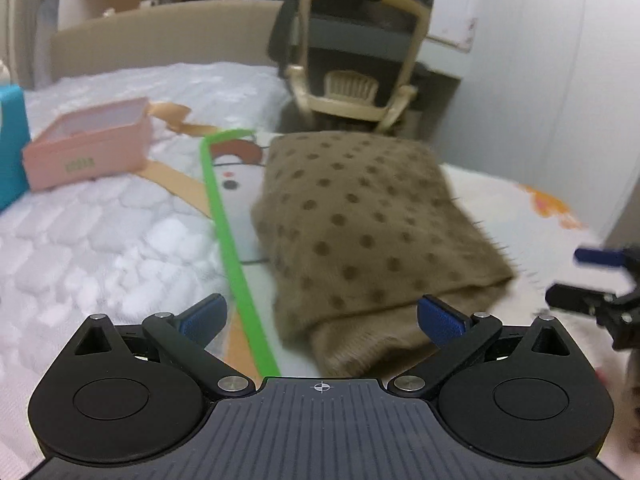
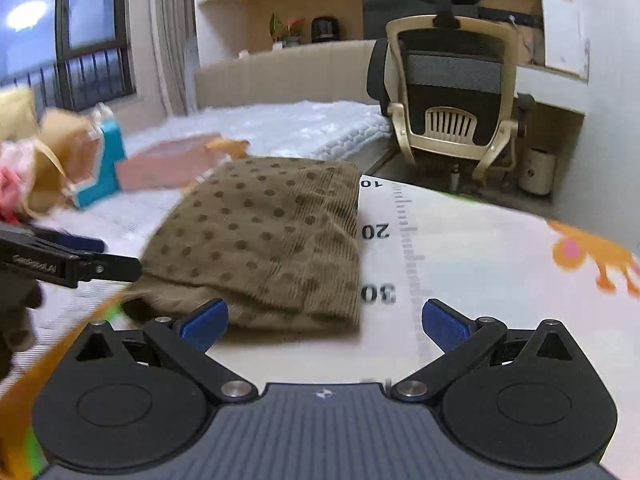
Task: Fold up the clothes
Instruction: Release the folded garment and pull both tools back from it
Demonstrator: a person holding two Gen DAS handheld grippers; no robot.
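Bedroom setup: bed (image 2: 280,128) with a beige headboard (image 2: 280,72), office chair (image 2: 452,92) far right by a desk, dark window (image 2: 80,40) with curtain (image 2: 168,40) far left, white wall (image 1: 540,80) right.

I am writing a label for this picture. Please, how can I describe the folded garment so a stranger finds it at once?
Start at the white quilted bed, then find the white mat with printed ruler numbers lying on it. The folded brown knit garment rests on that mat, beside its green edge. Unlike the pink box nearby, it is soft and covered in dark polka dots.

bare mat (image 2: 480,248) right of folded garment (image 2: 260,240), pink box (image 1: 88,148) left
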